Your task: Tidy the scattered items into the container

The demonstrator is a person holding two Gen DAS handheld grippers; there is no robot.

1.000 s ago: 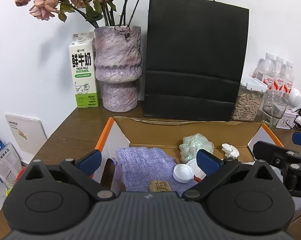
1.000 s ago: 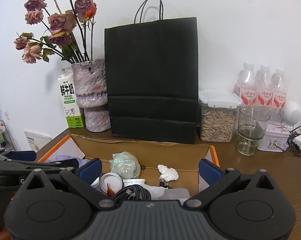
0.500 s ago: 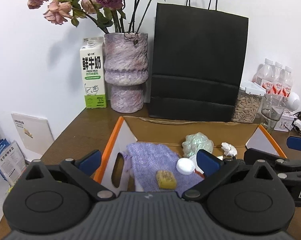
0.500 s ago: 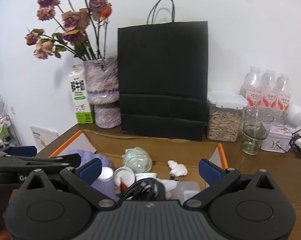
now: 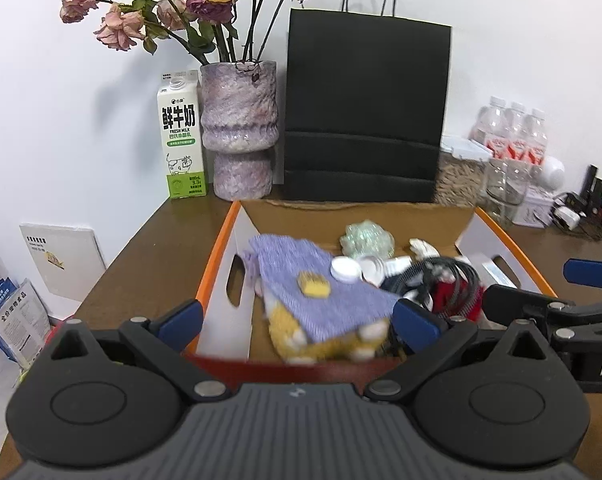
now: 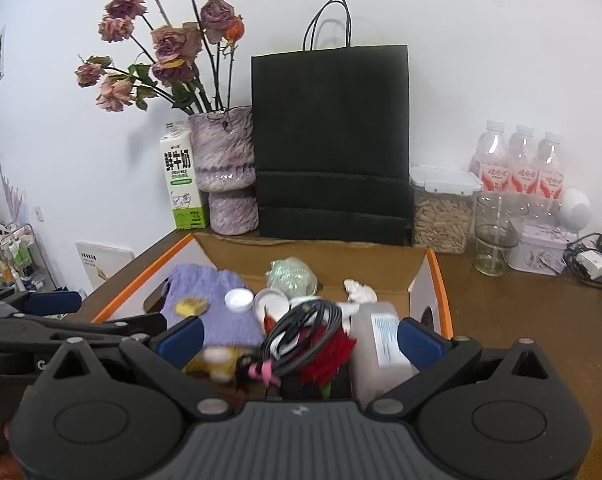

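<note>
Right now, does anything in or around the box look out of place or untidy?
Nothing is spilled or damaged. The cardboard box holds a loose jumble: a black cable coiled over the items and a purple knit cloth lying crooked.

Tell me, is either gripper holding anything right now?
No. The left gripper and right gripper both have jaws spread wide with nothing between them, above the cardboard box.

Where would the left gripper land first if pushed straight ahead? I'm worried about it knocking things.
Probably the purple knitted cloth lying in the cardboard box, with the small yellow piece on it. The left gripper is open; depth is hard to judge.
</note>
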